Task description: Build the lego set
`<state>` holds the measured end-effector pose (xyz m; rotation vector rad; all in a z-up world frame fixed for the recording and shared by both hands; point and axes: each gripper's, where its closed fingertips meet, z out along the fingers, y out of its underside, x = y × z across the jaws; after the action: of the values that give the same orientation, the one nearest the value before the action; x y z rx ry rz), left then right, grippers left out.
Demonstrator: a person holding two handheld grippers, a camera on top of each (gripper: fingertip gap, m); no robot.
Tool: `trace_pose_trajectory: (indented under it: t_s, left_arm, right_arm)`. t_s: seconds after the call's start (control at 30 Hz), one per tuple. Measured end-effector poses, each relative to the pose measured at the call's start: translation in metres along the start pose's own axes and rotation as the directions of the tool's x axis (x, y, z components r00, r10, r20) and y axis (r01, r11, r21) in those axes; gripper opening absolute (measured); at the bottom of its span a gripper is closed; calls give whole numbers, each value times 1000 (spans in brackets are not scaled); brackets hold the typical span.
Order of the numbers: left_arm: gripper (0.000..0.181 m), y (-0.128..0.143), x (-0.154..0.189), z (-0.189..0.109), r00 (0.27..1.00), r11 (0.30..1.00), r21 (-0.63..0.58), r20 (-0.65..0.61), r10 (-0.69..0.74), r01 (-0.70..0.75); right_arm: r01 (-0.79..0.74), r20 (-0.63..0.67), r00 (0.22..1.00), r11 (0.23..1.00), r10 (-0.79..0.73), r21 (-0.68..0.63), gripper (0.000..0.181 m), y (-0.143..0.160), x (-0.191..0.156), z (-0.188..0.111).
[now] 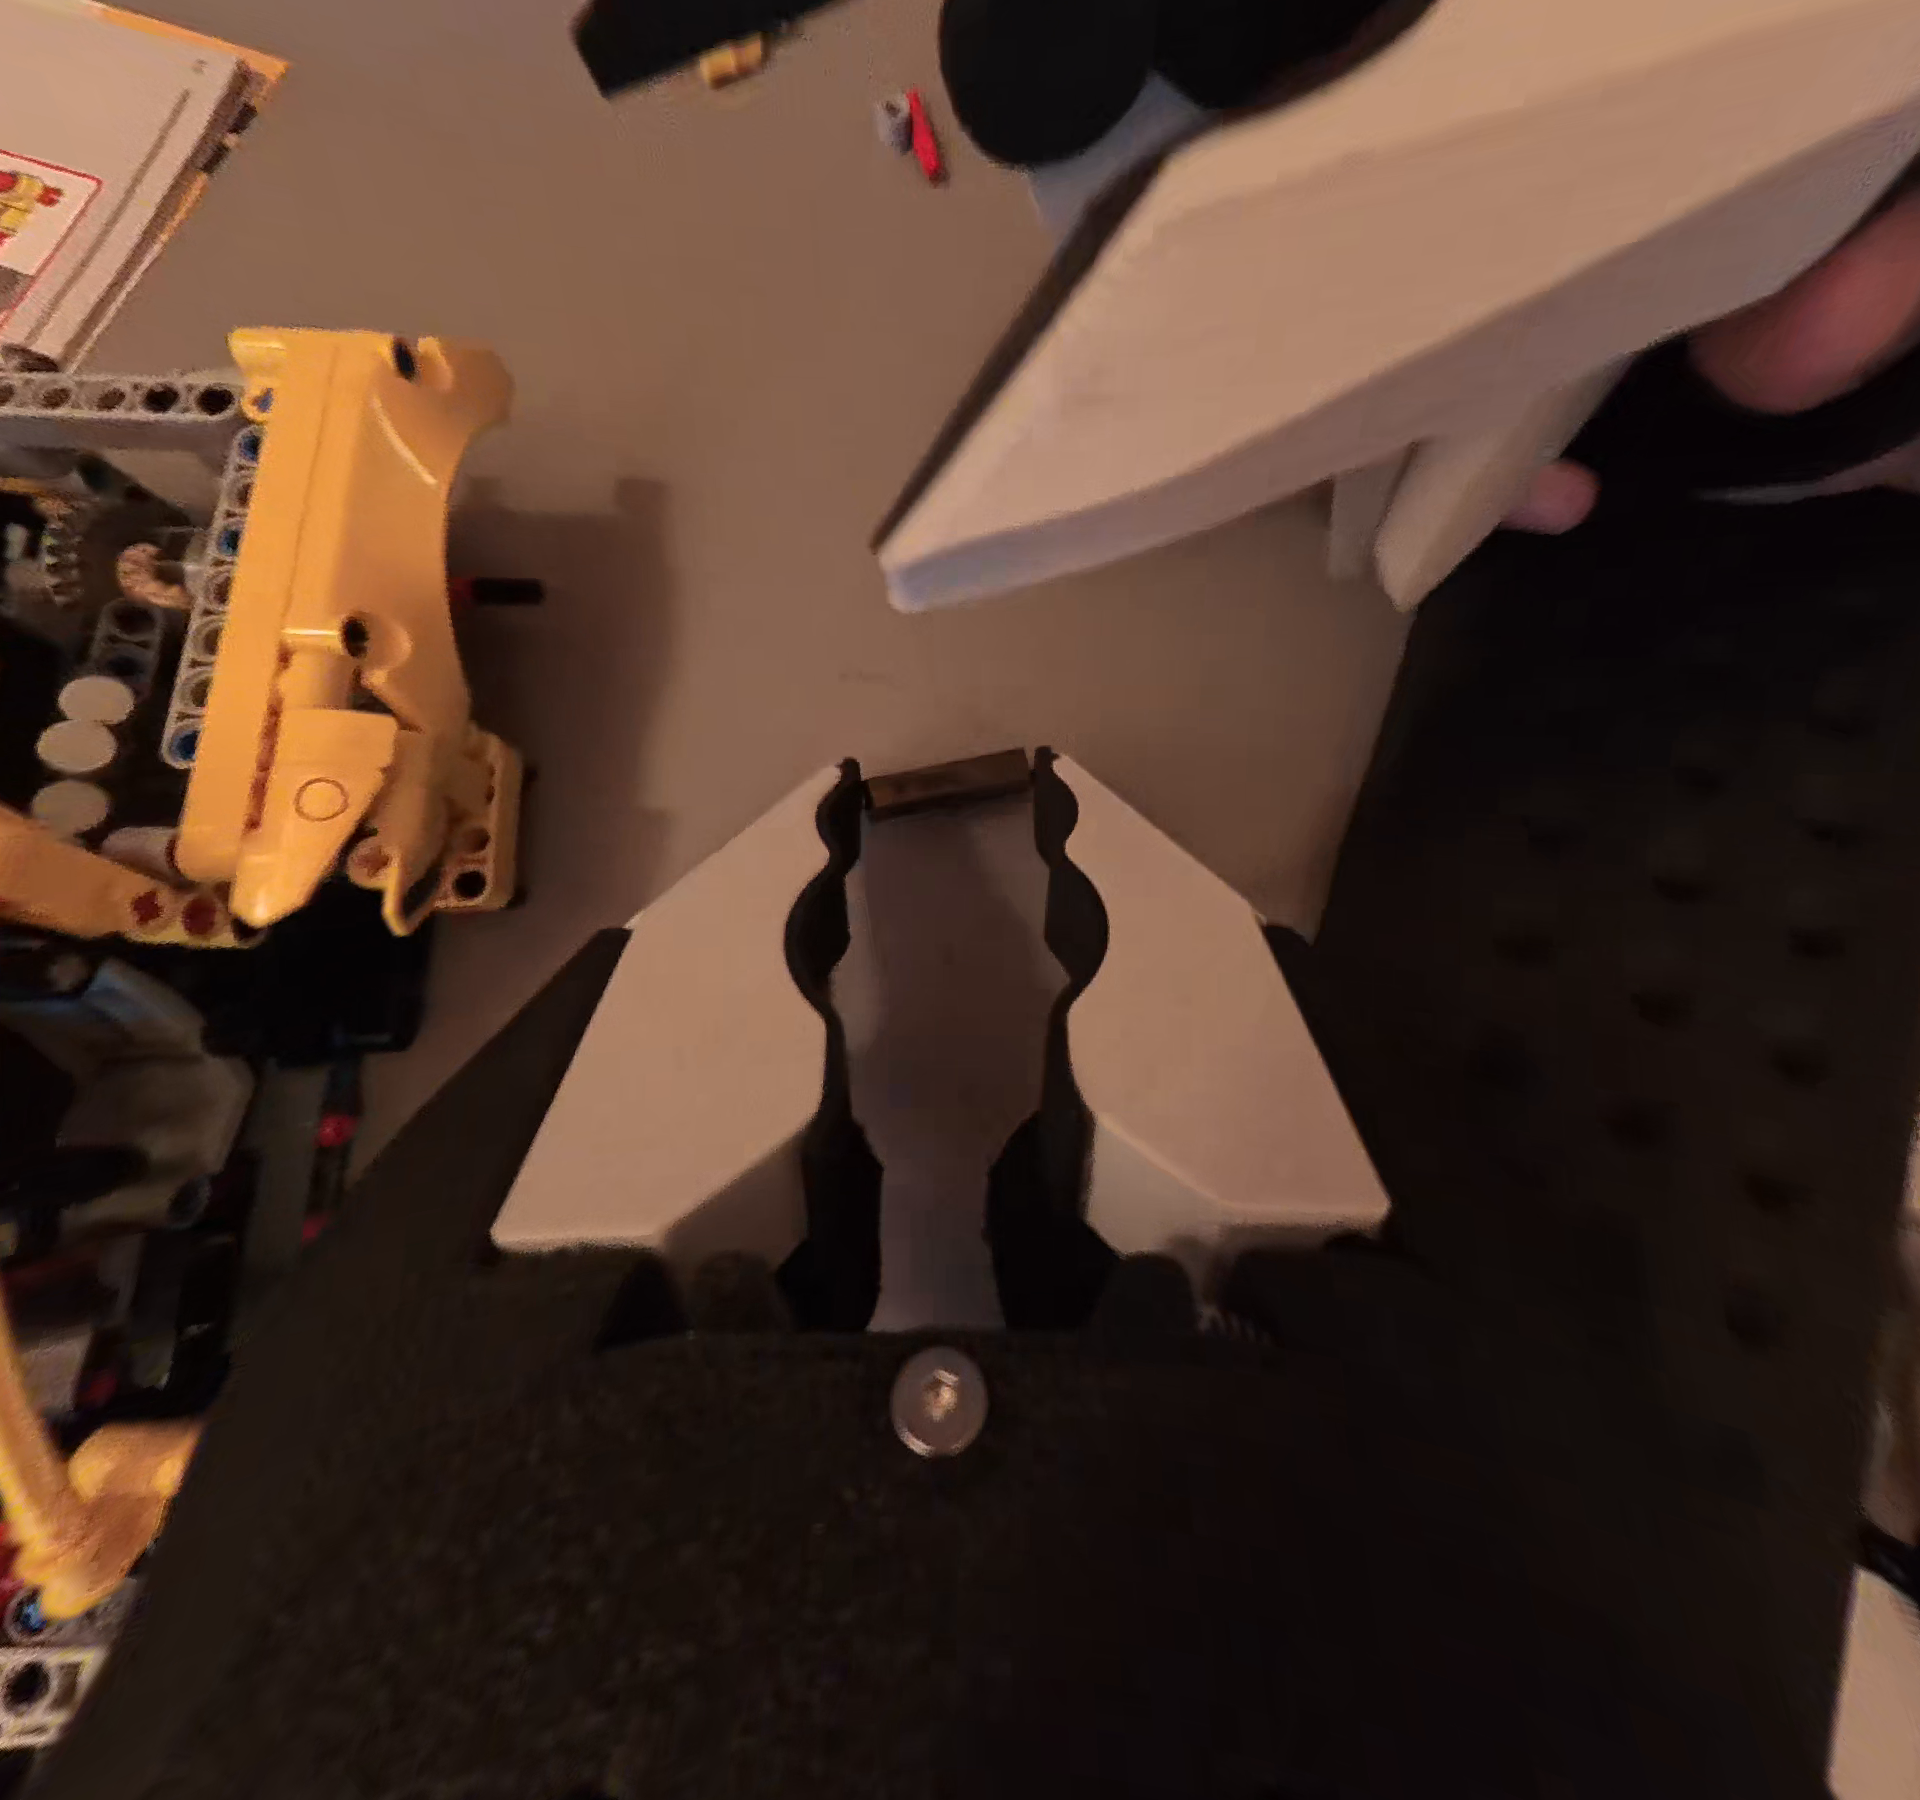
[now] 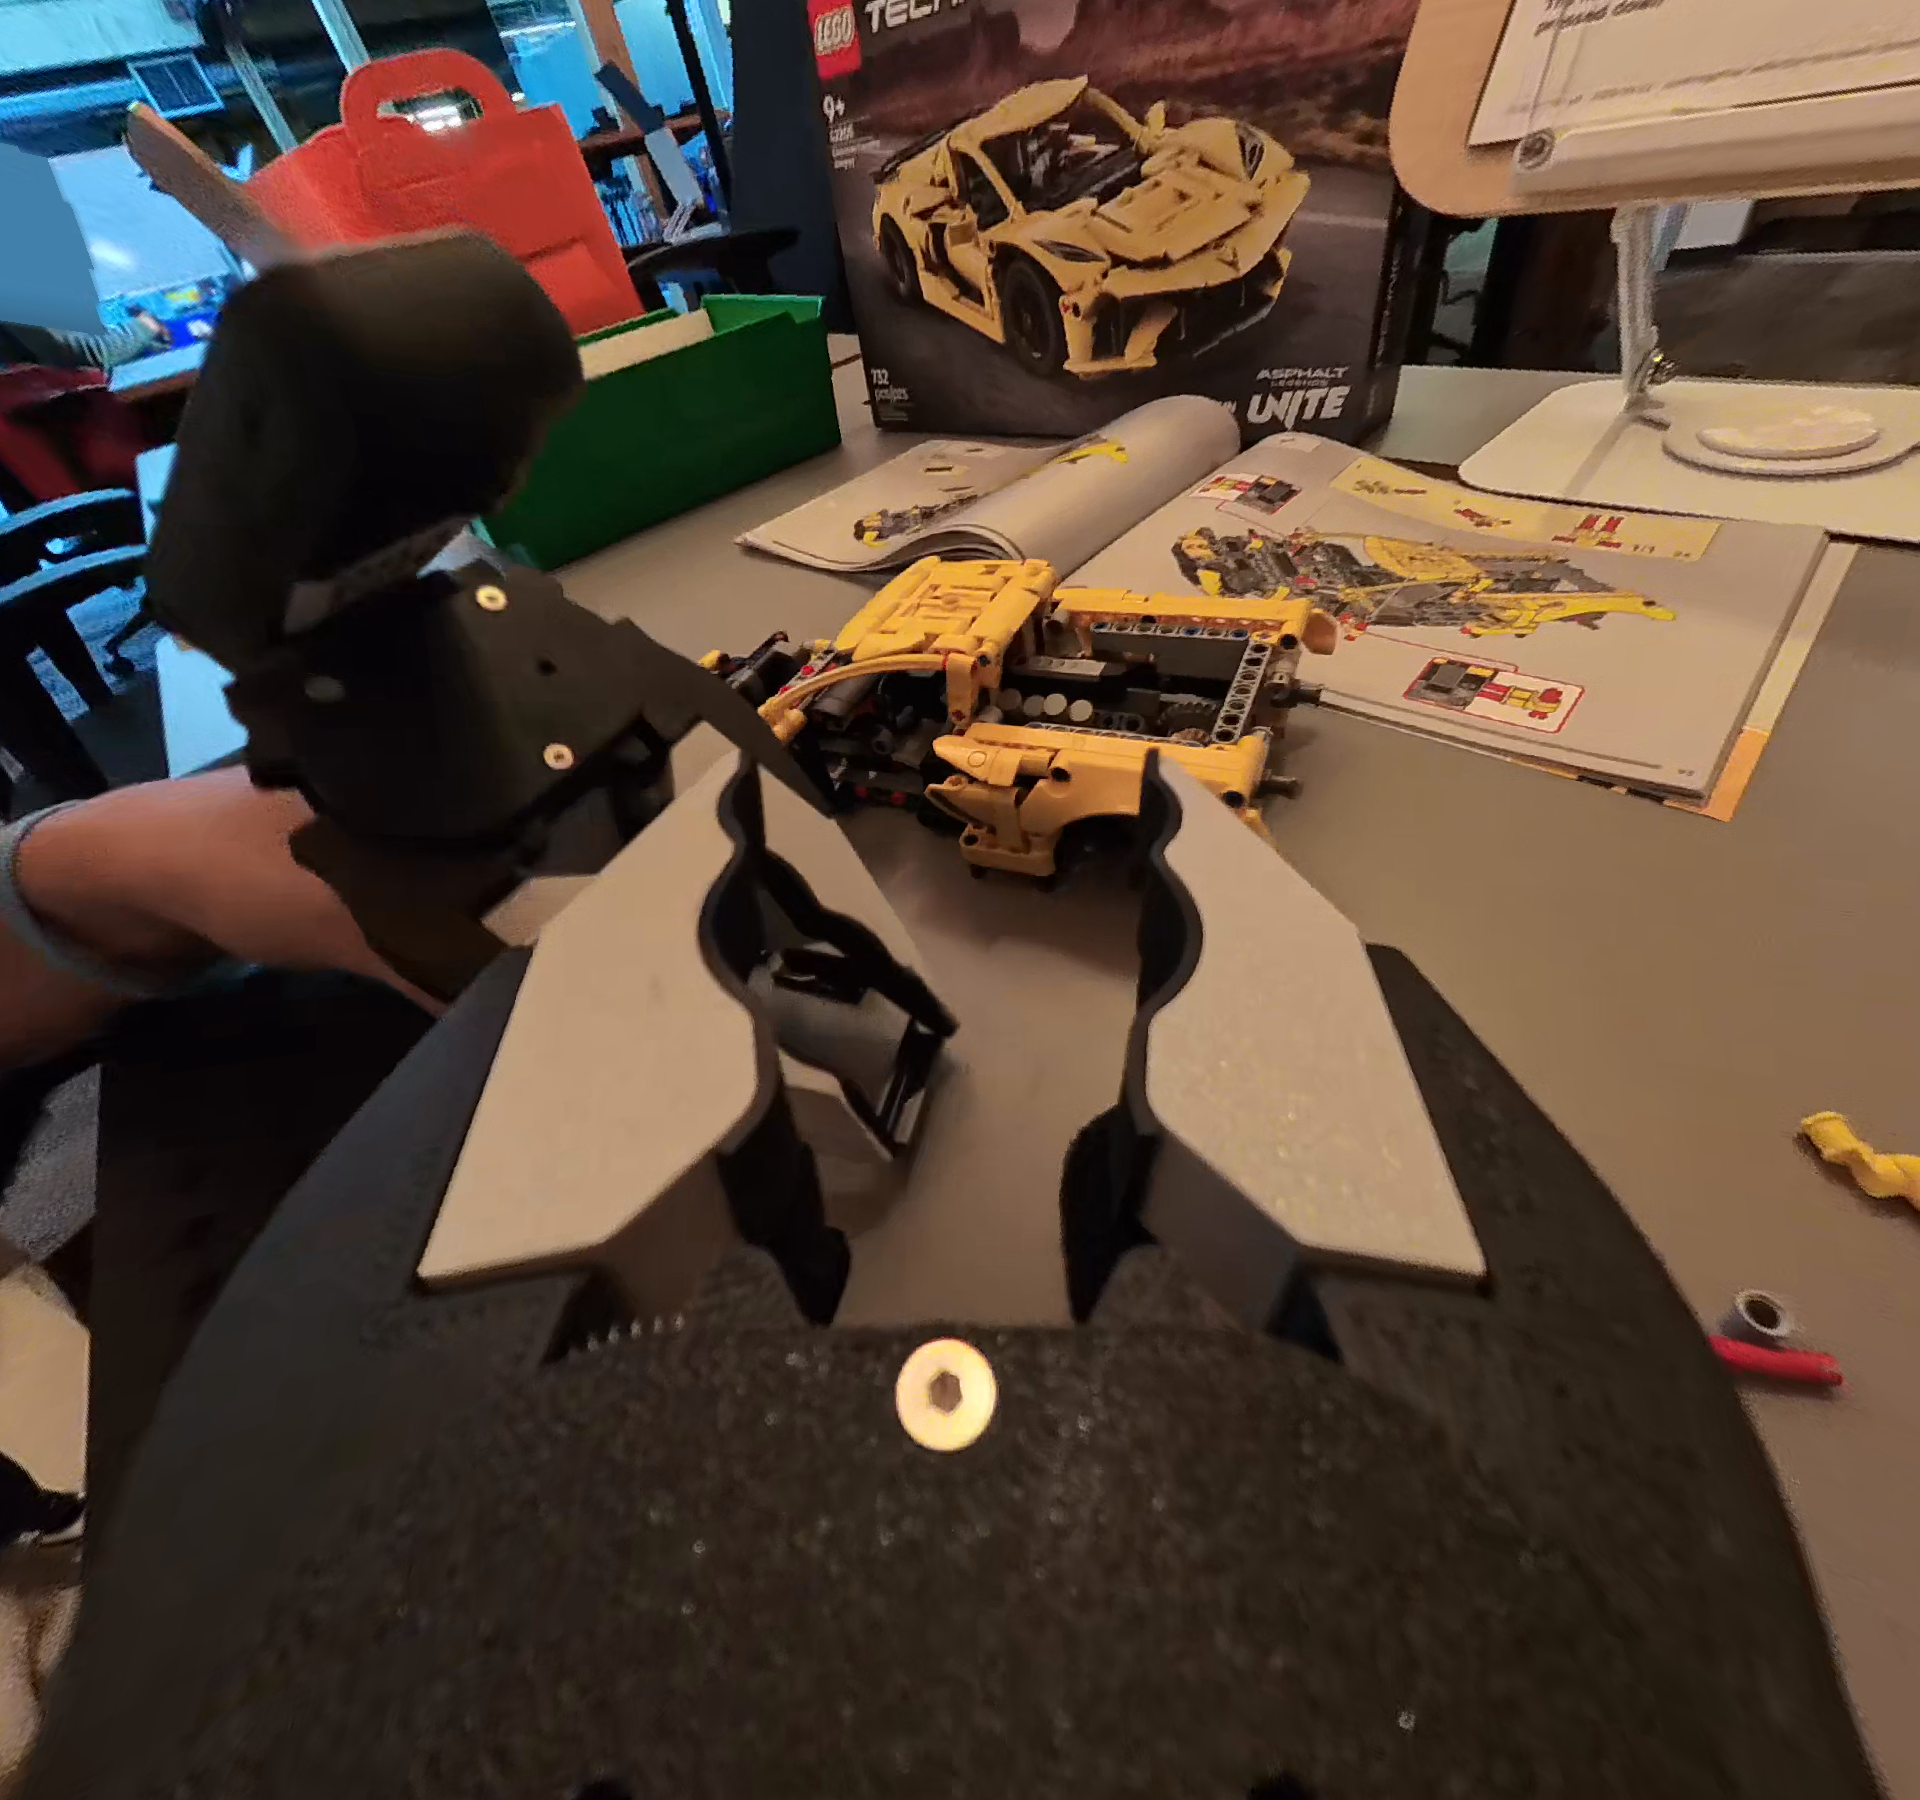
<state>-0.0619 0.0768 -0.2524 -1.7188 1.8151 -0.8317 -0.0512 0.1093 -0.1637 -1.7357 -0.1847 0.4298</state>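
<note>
The left hand-held gripper is clenched on a short dark connector piece, its long axis crosswise between the fingertips. The half-built yellow car model lies left of it on the worktop. The right hand-held gripper hangs released, the model straight ahead.
</note>
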Motion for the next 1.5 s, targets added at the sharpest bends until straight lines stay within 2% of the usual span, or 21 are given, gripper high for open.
trace_pose_trajectory:
  t_s: [0.07, 0.2, 0.27, 0.33, 0.4, 0.5, 0.6, 0.67, 0.73, 0.8, 0.97, 1.23, 1.5]
  left_arm:
    - [33, 5, -3, 5, 999, 1000, -18, 32, 11, -11]
    - [39, 6, -7, -2, 999, 999, 25, 29, -25, 24]
    - [40, -3, -5, -19, 997, 992, 107, -39, -59, 63]
    - [41, -14, -13, -48, 991, 966, 233, -99, -93, 114]
    - [41, -17, -48, -89, 988, 921, 358, -71, -137, 153]
    - [41, 1, -138, -159, 952, 827, 524, 93, -292, 203]
    - [41, 54, -228, -212, 818, 771, 591, 305, -487, 239]
    - [41, 87, -258, -231, 709, 720, 635, 368, -601, 281]
    - [40, 101, -267, -238, 648, 680, 658, 369, -666, 325]
    - [40, 106, -271, -241, 632, 682, 660, 389, -670, 316]
    - [41, 110, -274, -238, 634, 689, 649, 393, -666, 321]
    - [41, 129, -282, -233, 593, 750, 575, 494, -636, 326]
    - [41, 136, -286, -222, 587, 736, 558, 469, -660, 383]
  right_arm:
    - [-9, -1, 1000, 1000, 9, -5, 70, 1, 2, 1]
    - [-20, 15, 1000, 998, 21, -54, 67, 7, 0, 4]
    - [-13, 24, 1000, 998, 14, -59, 65, 7, -2, 6]
    - [-4, 19, 1000, 998, 5, -63, 65, 6, -1, 9]
    - [5, 2, 1000, 999, -5, -52, 65, 3, 2, 14]
    - [16, -39, 999, 999, -17, -32, 64, -4, 13, 25]
    - [9, -85, 996, 1000, -11, -26, 60, -13, 29, 42]
    - [9, -104, 994, 1000, -12, -28, 60, -18, 38, 56]
    - [42, -147, 988, 999, -45, -26, 58, -22, 46, 65]
    - [68, -179, 981, 998, -68, -9, 56, -25, 50, 70]
    - [-29, -157, 987, 1000, 29, 4, 53, -24, 58, 78]
    - [-41, -135, 990, 999, 41, 2, 50, -24, 59, 80]
    - [-34, -135, 990, 999, 32, -12, 51, -20, 59, 83]
